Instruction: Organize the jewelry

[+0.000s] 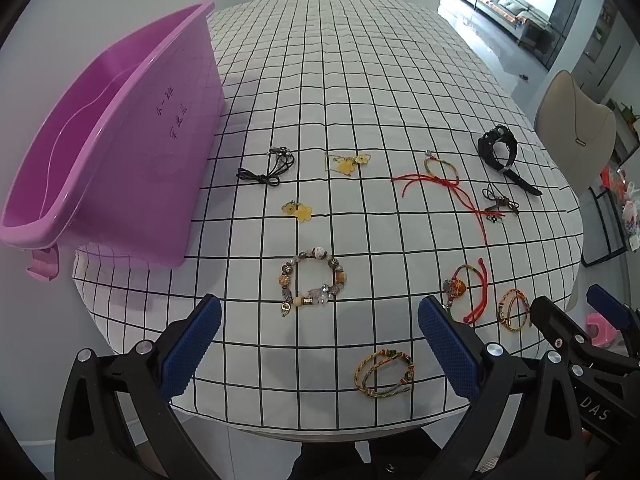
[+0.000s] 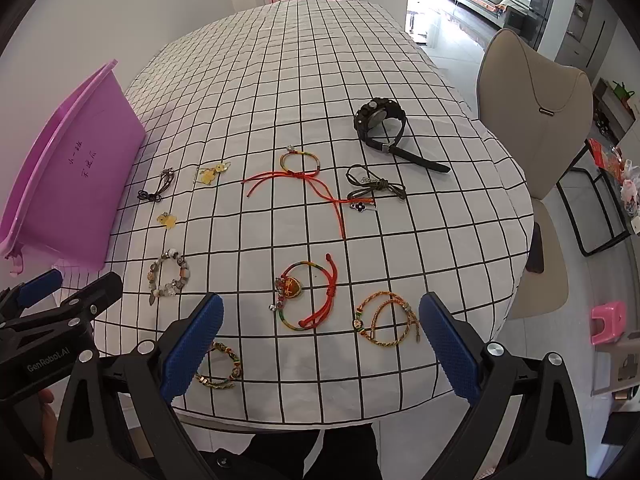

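Note:
Several pieces of jewelry lie spread on a checked tablecloth [image 1: 360, 100]. A beaded bracelet [image 1: 339, 276] lies just ahead of my left gripper [image 1: 320, 312], which hovers open above the cloth with nothing between its blue pads. A woven bracelet [image 1: 407, 370] sits below its right finger. My right gripper [image 2: 322, 308] is open too, above a red cord bracelet with a pendant [image 2: 294, 288]; a braided gold bracelet [image 2: 358, 323] lies near its right finger. Farther off are a black watch [image 2: 378, 120], a red string bracelet [image 2: 300, 176] and yellow flower charms [image 1: 298, 210].
A purple plastic bin [image 1: 120, 140] stands at the table's left edge, seen in both views. A beige chair [image 2: 532, 100] stands against the table's right side. The near table edge runs just under both grippers. A person's dark clothing shows at the bottom.

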A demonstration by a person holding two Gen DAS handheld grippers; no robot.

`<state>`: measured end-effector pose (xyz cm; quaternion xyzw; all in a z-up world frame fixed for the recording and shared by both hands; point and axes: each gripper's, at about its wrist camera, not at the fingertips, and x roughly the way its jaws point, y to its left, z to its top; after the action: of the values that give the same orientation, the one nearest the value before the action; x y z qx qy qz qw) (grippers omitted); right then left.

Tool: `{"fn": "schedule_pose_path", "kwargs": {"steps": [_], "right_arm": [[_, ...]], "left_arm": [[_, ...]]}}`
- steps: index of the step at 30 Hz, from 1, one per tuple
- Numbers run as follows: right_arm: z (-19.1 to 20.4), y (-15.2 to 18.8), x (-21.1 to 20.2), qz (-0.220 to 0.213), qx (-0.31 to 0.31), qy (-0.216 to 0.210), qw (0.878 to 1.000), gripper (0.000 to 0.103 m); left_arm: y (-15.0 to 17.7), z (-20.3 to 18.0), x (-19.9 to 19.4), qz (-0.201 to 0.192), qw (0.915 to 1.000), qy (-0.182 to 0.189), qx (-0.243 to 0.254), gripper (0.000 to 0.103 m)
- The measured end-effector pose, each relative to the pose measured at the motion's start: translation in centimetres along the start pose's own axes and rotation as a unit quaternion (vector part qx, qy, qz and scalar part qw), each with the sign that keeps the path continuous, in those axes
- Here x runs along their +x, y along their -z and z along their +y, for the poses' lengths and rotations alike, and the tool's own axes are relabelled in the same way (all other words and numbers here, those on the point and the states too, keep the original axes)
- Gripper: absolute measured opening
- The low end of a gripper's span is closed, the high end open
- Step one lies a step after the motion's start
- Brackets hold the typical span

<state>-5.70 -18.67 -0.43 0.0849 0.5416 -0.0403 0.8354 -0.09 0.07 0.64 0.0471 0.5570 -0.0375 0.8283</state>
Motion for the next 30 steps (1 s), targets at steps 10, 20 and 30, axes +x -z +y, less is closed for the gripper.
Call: {"fn": "schedule_pose_path", "kwargs": {"steps": [10, 20, 30], "right_arm": [[-0.12, 0.11, -0.02, -0.001, -0.002, -0.001, 1.0, 0.094], [-0.11, 0.12, -0.04, -0.002, -0.003, 0.0, 1.0, 0.094], [-0.26, 0.09, -0.15, -0.003, -0.003, 0.0, 1.0, 0.094]], "left_arm": [[-0.17, 0.09, -0.07, -0.003, 1.0, 0.0, -0.001, 0.097], [-0.11, -0.01, -0.21, -0.005, 1.0, -0.001, -0.001, 0.097], [-0.04, 0.1, -0.26, -0.006, 1.0, 0.0, -0.003, 0.097]]}}
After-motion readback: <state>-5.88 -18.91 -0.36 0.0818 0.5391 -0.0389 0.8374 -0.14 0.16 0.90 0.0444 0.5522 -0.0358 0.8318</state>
